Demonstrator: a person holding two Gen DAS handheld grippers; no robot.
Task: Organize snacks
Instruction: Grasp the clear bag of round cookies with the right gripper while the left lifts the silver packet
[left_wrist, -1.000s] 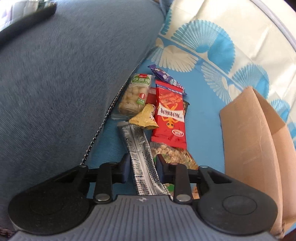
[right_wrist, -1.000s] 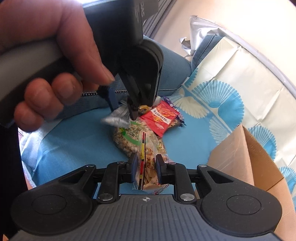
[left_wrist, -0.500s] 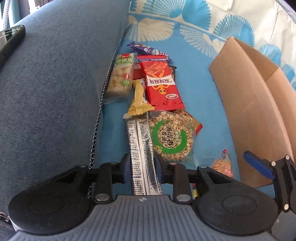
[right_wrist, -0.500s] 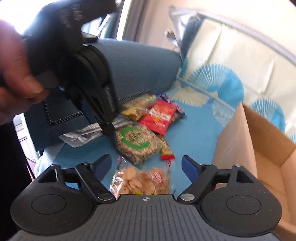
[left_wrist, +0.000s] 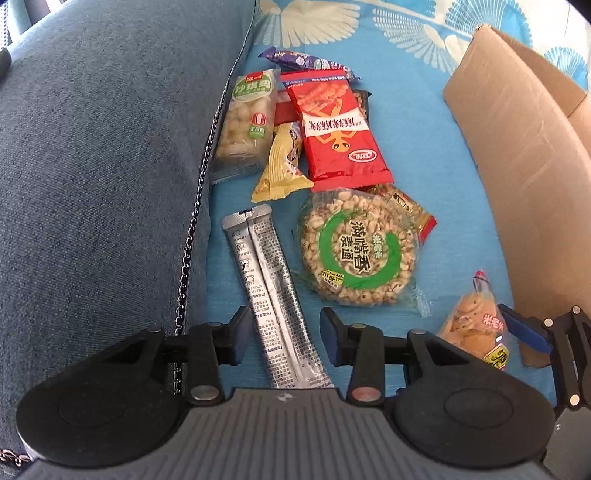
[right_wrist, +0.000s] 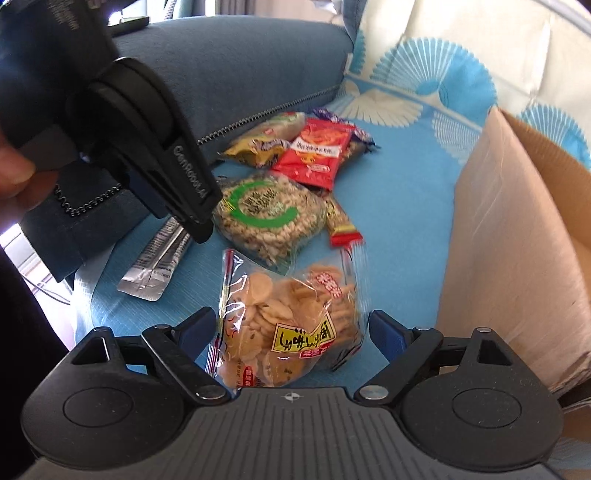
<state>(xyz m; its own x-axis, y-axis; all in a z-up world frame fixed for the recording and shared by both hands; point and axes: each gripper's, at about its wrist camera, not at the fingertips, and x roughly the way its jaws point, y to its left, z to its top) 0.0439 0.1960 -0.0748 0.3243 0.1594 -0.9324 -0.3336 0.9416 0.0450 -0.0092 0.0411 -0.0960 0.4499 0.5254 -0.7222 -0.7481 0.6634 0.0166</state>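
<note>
Blue sheet w/ pale fan print (left_wrist: 424, 155) covered the seat where the snacks lay. My left claw (left_wrist: 284, 334) had just been opening, pads clear of the silver stick pack (left_wrist: 273, 295), which lay flat betw. them on the sheet. My right claw (right_wrist: 291, 332) was spread wide, released; the clear cracker bag (right_wrist: 288, 325) lay betw. its fingers w/o either pad pressing it, just beside the cardboard box (right_wrist: 509, 258). Next out: round green-ring puffed-grain pack (left_wrist: 354, 254), close to the stick pack, lying over a small red-ended packet (left_wrist: 417, 214). Beyond that, red packet (left_wrist: 336, 133), yellow wrapper (left_wrist: 280, 166), green-label bag (left_wrist: 247, 122) & purple wrapper (left_wrist: 306, 62), bunched against the dark blue cushion (left_wrist: 103, 166).
</note>
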